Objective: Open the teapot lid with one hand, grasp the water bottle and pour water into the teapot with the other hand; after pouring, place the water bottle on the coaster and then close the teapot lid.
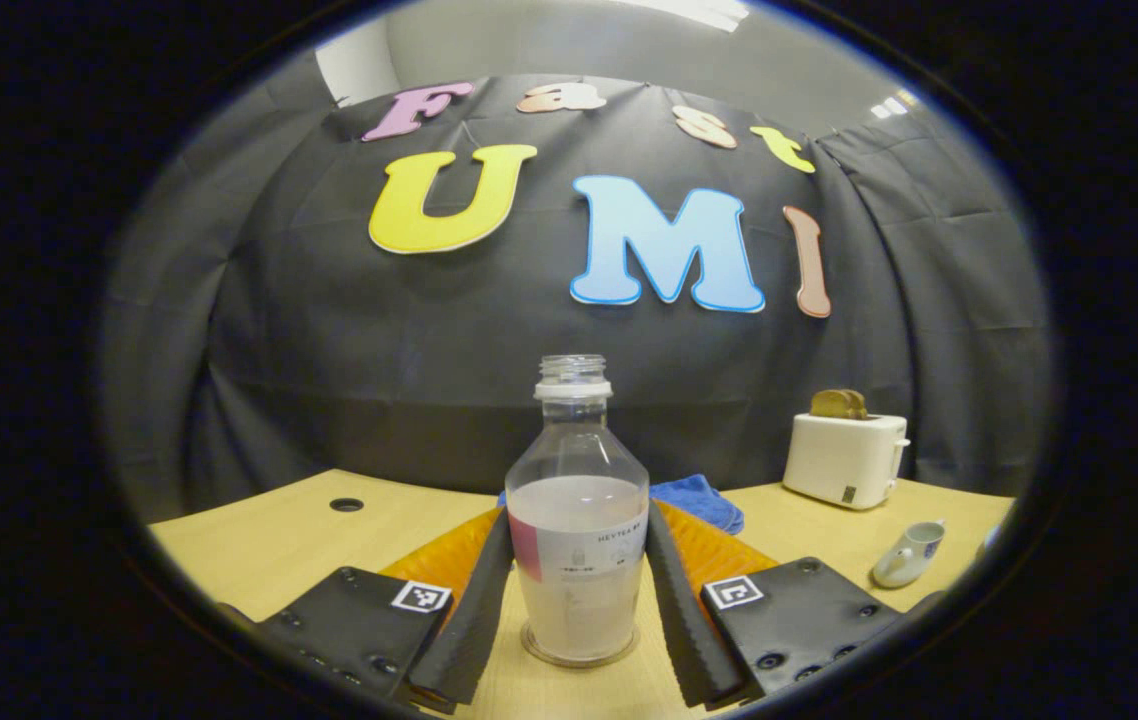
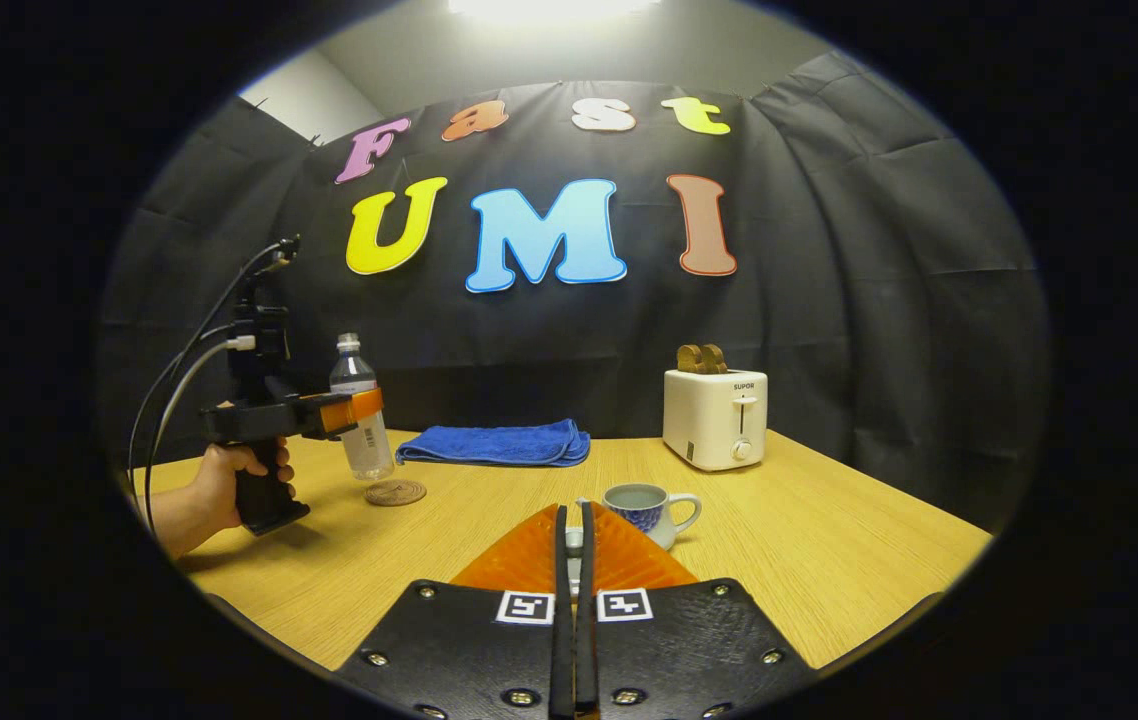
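The clear water bottle, uncapped and about half full of cloudy water, stands upright between the fingers of my left gripper, which is shut on its sides. In the right gripper view a hand holds that left gripper with the bottle just above the table, right by the round woven coaster; I cannot tell if it touches. The small white-and-blue teapot sits open on the table with water inside. My right gripper is shut just in front of it, on a small pale piece that looks like the teapot lid.
A white toaster with toast in its slots stands at the back right. A folded blue cloth lies at the back by the wall. The teapot shows to the right in the left gripper view. The tabletop has a cable hole.
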Available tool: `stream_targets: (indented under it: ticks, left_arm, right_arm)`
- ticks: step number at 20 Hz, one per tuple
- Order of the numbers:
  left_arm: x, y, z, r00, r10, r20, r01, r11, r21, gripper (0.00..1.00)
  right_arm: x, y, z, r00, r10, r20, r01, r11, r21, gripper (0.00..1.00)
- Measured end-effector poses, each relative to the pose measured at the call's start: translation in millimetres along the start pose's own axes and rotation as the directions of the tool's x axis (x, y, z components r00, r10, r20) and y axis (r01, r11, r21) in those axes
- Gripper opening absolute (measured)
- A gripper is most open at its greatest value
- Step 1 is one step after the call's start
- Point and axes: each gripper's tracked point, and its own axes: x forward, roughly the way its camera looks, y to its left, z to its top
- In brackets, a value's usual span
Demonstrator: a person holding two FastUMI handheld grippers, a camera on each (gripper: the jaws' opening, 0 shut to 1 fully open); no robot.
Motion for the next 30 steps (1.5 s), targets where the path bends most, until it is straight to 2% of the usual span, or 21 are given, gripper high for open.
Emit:
stream_targets:
  ticks: [5,12,16,18,20,24,30]
  left_arm:
    - [19.5,-2.2,-25.4,0.999,-0.007,-0.039,0.008,1.0,0.016,0.84]
    - [25.9,-3.4,-32.7,0.999,0.0,-0.035,0.001,0.999,0.037,0.84]
    - [24.4,-5.2,-36.5,0.999,0.001,-0.048,0.002,0.998,0.056,0.88]
    - [22.0,-1.6,-35.7,0.999,0.02,-0.04,-0.016,0.996,0.088,0.92]
    - [17.3,-6.4,-35.1,0.999,0.008,-0.034,-0.005,0.995,0.099,0.96]
    - [14.1,0.3,-28.4,0.999,0.037,-0.012,-0.035,0.994,0.106,0.97]
    - [0.6,-6.6,-20.4,1.0,0.027,0.002,-0.028,0.993,0.114,0.99]
  right_arm:
    - [1.6,-8.1,-0.1,1.0,-0.013,-0.003,0.013,1.0,0.026,0.01]
    - [-0.1,-10.1,-0.4,1.0,-0.017,-0.008,0.017,0.999,0.029,0.01]
    - [0.1,-11.2,-0.6,1.0,-0.021,-0.009,0.021,0.999,0.028,0.01]
    - [0.6,-11.5,-0.6,1.0,-0.022,-0.01,0.022,0.999,0.029,0.01]
    - [0.2,-10.6,-3.1,1.0,-0.017,-0.016,0.017,0.999,0.03,0.01]
    - [-3.0,-10.0,-1.9,1.0,-0.014,-0.016,0.014,0.999,0.029,0.01]
    - [-9.2,-7.6,1.2,1.0,-0.011,-0.009,0.011,1.0,0.03,0.01]
